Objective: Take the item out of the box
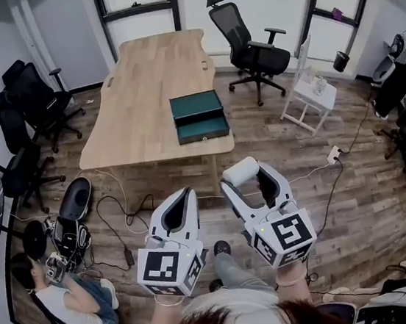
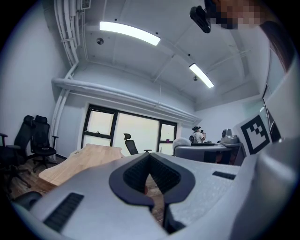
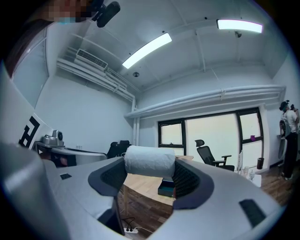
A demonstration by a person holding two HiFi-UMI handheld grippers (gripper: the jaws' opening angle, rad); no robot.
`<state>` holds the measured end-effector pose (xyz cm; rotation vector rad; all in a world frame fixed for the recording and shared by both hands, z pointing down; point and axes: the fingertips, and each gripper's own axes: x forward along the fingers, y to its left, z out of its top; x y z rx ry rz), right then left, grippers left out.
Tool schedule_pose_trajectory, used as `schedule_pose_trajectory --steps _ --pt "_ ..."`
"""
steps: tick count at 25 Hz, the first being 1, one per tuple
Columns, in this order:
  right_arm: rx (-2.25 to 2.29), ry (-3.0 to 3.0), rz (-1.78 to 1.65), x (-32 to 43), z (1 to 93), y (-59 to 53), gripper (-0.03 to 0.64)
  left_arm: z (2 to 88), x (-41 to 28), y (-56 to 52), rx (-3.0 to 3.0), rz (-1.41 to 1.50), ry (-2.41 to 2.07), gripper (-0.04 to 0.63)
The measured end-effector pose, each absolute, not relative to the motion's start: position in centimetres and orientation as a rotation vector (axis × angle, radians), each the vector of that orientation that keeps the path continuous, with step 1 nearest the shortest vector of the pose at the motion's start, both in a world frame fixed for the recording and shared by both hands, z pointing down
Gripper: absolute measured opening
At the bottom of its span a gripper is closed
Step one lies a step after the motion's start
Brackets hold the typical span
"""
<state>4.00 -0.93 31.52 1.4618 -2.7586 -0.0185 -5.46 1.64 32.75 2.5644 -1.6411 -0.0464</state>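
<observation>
Our right gripper pinches the white roll by its ends, clear of the far green box. Our left gripper is pinched shut on nothing, just spare

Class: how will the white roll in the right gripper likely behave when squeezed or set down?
The white roll looks soft and textured, so probably light and squashy, unlikely to slip. Being cylindrical, it may roll on the table.

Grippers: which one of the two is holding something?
The right gripper: a white paper roll is clamped between its jaws. The left gripper has its jaws shut with nothing between them.
</observation>
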Motion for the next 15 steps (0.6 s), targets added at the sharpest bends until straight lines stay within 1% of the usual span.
schedule_pose_trajectory --steps 15 --pt "1.468 -2.798 0.013 4.9 31.5 3.9 0.313 33.2 -4.7 6.8 2.574 -0.044 -1.641 0.008"
